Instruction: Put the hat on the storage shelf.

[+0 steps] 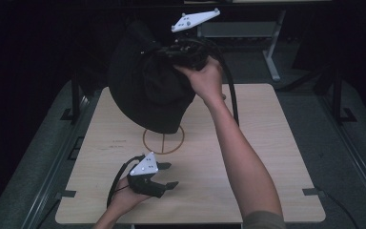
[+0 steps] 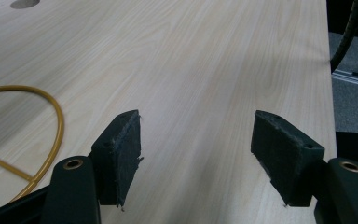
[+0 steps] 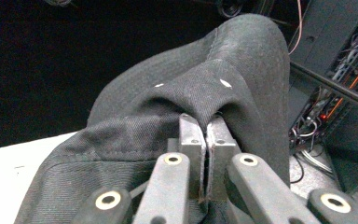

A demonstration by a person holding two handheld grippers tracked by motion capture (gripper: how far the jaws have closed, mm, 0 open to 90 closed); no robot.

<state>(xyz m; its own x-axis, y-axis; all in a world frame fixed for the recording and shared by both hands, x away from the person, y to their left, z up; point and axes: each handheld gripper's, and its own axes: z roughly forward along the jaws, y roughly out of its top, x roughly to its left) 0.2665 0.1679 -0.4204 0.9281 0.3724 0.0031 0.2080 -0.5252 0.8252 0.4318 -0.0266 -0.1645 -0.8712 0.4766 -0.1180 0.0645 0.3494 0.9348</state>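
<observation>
Left gripper (image 1: 167, 175): low over the near part of the table (image 1: 267, 157), jaws wide apart, nothing between them.
Yellow ring (image 1: 163, 140): marked on the table, a line across its middle.
Black cap (image 1: 145, 81): lifted above the ring, hanging from the right gripper.
Right gripper (image 3: 206, 140): jaws pressed together on a fold of the cap's fabric.

Left tongs (image 1: 164, 175): held low near the tabletop's (image 1: 276, 143) near edge in the left hand (image 1: 126, 198), jaws spread wide, nothing between them. Right tongs (image 3: 206, 140): raised on an extended right forearm (image 1: 240, 152), jaws pressed together on a fold of black fabric (image 3: 168, 112).
</observation>
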